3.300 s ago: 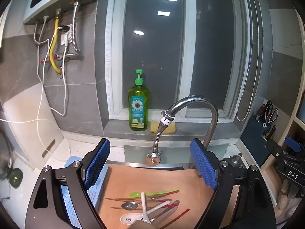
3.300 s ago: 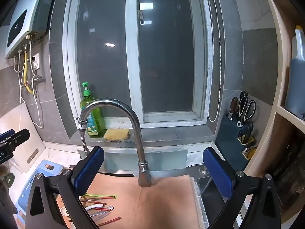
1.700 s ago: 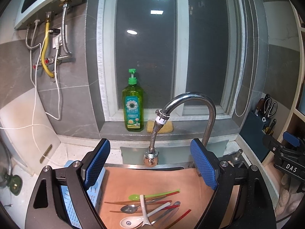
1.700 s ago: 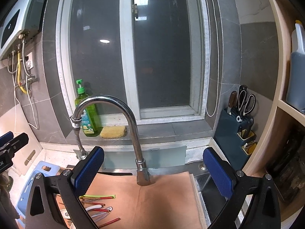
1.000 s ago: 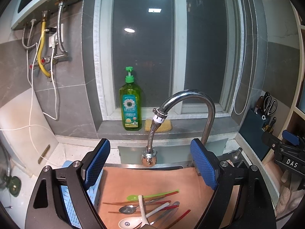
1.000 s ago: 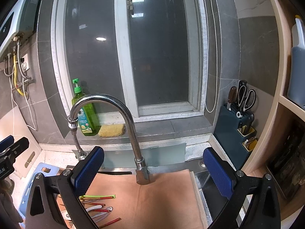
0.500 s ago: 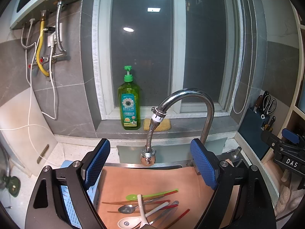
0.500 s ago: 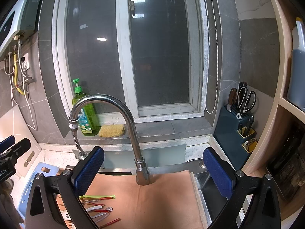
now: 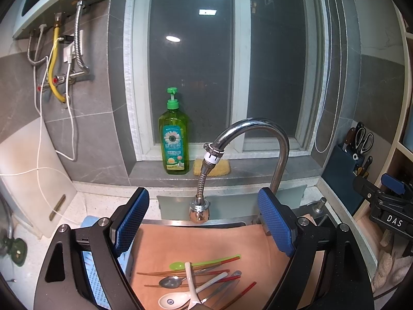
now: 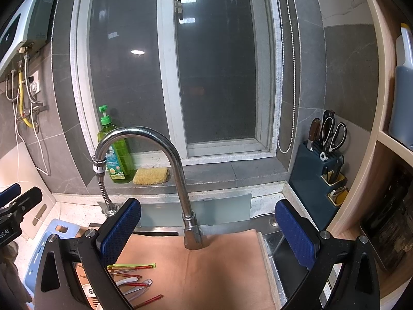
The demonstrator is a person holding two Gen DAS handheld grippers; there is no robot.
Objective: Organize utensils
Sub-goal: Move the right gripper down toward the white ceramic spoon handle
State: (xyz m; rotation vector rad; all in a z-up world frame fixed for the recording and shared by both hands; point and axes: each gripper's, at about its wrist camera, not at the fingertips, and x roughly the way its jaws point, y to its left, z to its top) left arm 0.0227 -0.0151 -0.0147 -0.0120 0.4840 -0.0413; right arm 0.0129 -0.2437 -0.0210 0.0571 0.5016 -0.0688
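A pile of utensils lies on a tan mat (image 9: 206,242) over the sink: a green spoon (image 9: 178,266), a metal spoon (image 9: 169,282), a white ceramic spoon (image 9: 170,301), and several red-tipped chopsticks (image 9: 242,291). The pile also shows in the right wrist view (image 10: 134,281), at the mat's (image 10: 222,271) left end. My left gripper (image 9: 204,222) is open and empty, held above and behind the pile. My right gripper (image 10: 206,230) is open and empty over the mat's middle, right of the pile. A blue perforated tray (image 9: 95,284) lies left of the mat.
A chrome faucet (image 9: 258,139) with a hose head arches over the mat's far edge. A green soap bottle (image 9: 174,139) and yellow sponge (image 9: 211,168) sit on the sill. A knife block (image 10: 322,173) with scissors stands at right. A white cutting board (image 9: 31,175) leans at left.
Both grippers have drifted slightly; the view has shifted a little, and the faucet and bottle sit somewhat differently in frame. Both stay open and empty. The utensils have not moved.
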